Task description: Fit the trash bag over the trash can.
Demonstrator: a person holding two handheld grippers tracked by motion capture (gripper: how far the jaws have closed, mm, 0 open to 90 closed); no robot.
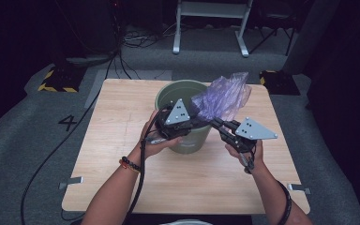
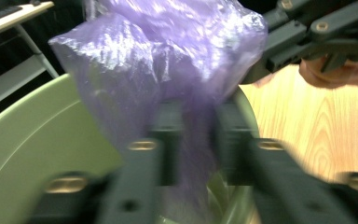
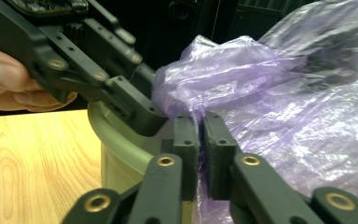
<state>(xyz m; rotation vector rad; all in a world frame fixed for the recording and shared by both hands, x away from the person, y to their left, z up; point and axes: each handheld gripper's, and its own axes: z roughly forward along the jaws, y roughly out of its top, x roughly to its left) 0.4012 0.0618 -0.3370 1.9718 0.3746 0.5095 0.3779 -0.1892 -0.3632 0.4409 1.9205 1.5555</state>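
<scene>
A light green bucket [image 1: 178, 90] stands on the wooden table [image 1: 122, 178]. A crumpled purple plastic bag [image 1: 224, 97] billows over its right rim. My left gripper [image 1: 198, 119] reaches across the bucket's near rim. In the left gripper view its jaws [image 2: 198, 140] stand apart, with a hanging fold of the bag [image 2: 168, 56] between them above the bucket [image 2: 37, 149]. My right gripper [image 1: 215, 122] comes in from the right. In the right gripper view it is [image 3: 201, 135] shut on the bag's [image 3: 284, 107] lower edge, close to the bucket rim [image 3: 116, 140].
A white stand's legs [image 1: 211, 28] and loose cables [image 1: 136, 40] lie on the grey floor behind the table. Yellow-black striped blocks [image 1: 58, 79] sit at both back corners. Bare wood [image 1: 192, 183] lies in front of the bucket.
</scene>
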